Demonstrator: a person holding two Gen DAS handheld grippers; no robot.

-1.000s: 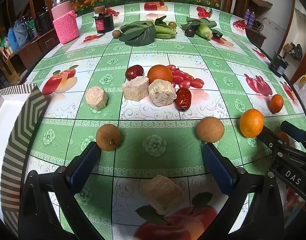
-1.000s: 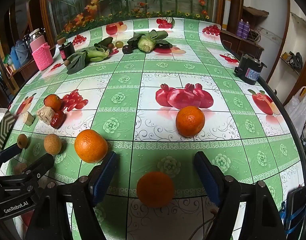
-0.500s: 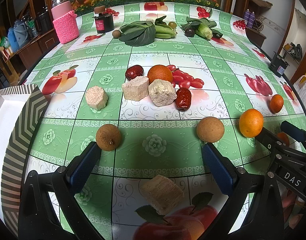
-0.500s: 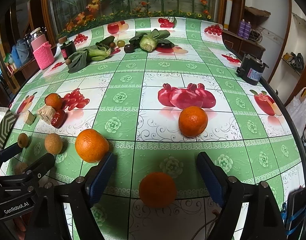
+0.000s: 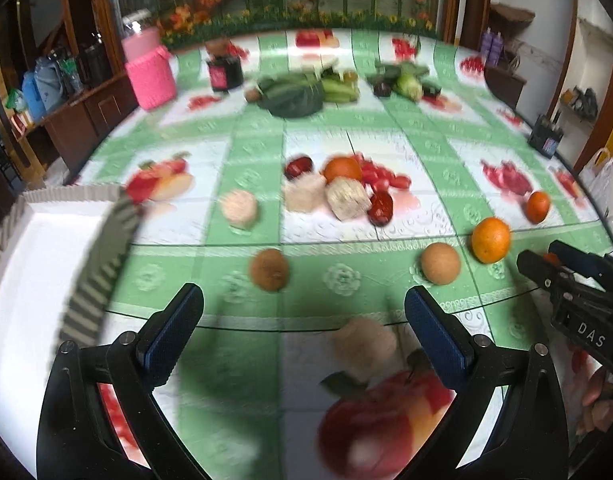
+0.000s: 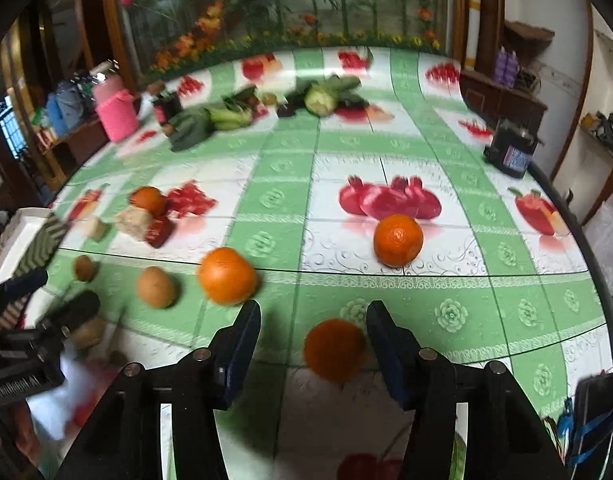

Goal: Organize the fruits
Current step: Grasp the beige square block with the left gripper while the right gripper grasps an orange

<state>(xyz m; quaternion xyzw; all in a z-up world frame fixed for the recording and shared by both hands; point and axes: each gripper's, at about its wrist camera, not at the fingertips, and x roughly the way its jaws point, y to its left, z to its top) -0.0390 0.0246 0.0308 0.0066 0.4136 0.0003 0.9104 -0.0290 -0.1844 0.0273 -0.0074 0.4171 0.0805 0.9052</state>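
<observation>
In the left wrist view, the left gripper [image 5: 302, 316] stands spread wide with nothing between its pads. A pale beige block [image 5: 364, 344] lies on the table [image 5: 346, 132] just ahead of it, toward the right finger [image 5: 436, 340]. Beyond are 2 brown round fruits [image 5: 268, 269], and a white tray [image 5: 42, 264] with a striped rim sits at the left. The picture is blurred, so fine detail is not sure.

In the right wrist view, the right gripper [image 6: 312, 340] has just been closing its jaws, with a small orange [image 6: 334, 349] between them. The orange sits close against the right finger [image 6: 390, 352], while a clear gap remains on the left side, so I judge it is not pinched yet. It is round, so no long axis matters. The right hand is plainly the nearer one. 2 more oranges [image 6: 227, 276] lie farther ahead. The tray is far on the left, so carrying will go across.
</observation>
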